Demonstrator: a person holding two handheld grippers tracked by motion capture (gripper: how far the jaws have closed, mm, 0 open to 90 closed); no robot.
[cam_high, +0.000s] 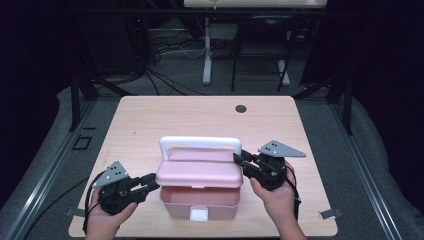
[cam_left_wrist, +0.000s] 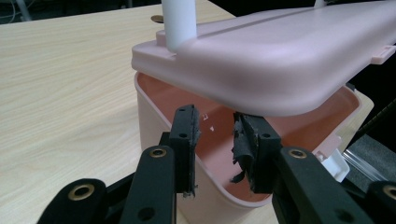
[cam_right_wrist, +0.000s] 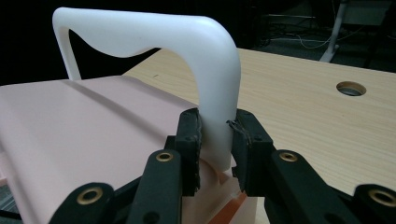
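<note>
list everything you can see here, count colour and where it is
box: 1, pink, near middle of the table, open at the front
lid: 1, pink, raised above the box, tilted
handle: 1, white, standing up on the lid
latch: 1, white, front wall of the box
table: 1, light wood, under the box
hole: 1, dark, round, far right part of the table
cables: several, dark and white, on the floor beyond the table
hands: 2, near edge of the table, one at each side of the box
left tool: 1, black, open, at the box's left rim under the lid
right tool: 1, black, shut on the handle's right leg
</note>
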